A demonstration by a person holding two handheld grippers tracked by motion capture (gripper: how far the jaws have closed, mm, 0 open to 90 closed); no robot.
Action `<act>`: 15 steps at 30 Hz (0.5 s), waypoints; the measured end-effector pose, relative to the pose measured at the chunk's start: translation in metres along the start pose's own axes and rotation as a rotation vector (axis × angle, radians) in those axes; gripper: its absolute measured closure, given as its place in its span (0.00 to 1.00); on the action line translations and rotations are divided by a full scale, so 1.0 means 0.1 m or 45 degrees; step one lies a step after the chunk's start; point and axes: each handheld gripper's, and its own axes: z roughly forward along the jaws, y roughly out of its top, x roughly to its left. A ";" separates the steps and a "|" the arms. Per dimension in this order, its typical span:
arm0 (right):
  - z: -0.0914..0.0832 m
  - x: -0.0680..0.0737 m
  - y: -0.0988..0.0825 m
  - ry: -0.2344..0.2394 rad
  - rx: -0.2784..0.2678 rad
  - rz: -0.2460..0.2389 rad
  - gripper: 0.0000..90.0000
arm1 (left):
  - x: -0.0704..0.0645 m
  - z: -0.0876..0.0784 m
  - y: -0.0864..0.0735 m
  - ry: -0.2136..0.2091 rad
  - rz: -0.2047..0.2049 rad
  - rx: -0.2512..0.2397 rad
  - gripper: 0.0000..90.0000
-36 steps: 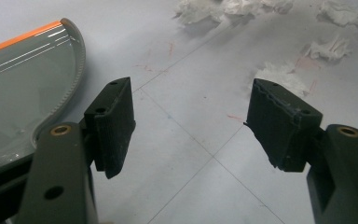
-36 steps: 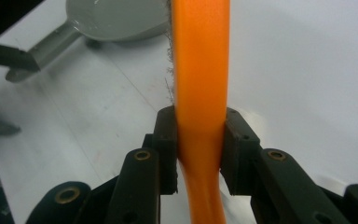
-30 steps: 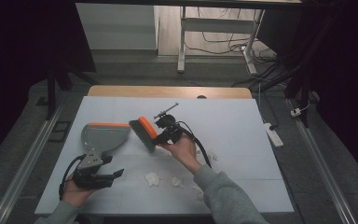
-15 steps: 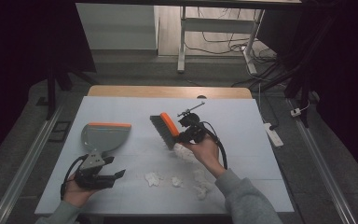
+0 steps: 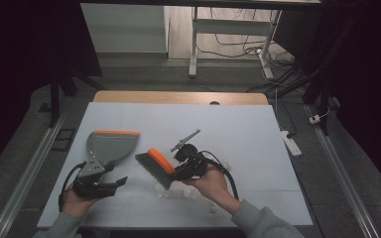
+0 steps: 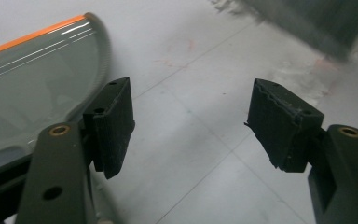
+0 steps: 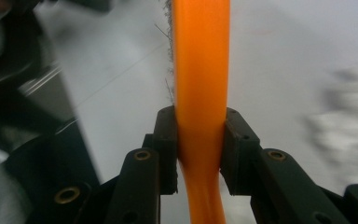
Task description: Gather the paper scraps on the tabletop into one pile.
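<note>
The left gripper rests low with fingers spread apart, while the right gripper is clamped tight.

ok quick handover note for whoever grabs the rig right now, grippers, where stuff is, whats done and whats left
Right gripper: shut on the brush's orange handle, bristles down by the white scraps.
Left gripper: open, holding nothing, at the handle end of the dustpan, which lies flat on the table.
Done: brush picked up and brought to the scraps.
Left, most likely: grip the dustpan, sweep the scraps into it; none look to be in the pan yet.
</note>
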 end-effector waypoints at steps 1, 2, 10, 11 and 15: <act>0.05 0.04 0.00 0.017 0.018 -0.012 0.78 | 0.02 -0.01 -0.01 0.006 -0.012 -0.002 0.36; 0.10 0.08 -0.01 0.025 0.044 -0.031 0.78 | 0.04 -0.02 -0.02 0.012 -0.022 -0.005 0.36; 0.31 0.09 -0.01 -0.016 0.186 -0.108 0.78 | 0.05 0.01 -0.04 0.000 -0.027 0.012 0.36; 0.30 0.06 -0.01 -0.049 0.196 -0.102 0.78 | 0.05 0.01 -0.04 -0.002 -0.028 0.013 0.35; 0.19 -0.17 -0.02 -0.143 0.197 -0.068 0.78 | 0.06 0.01 -0.04 -0.004 -0.032 0.014 0.35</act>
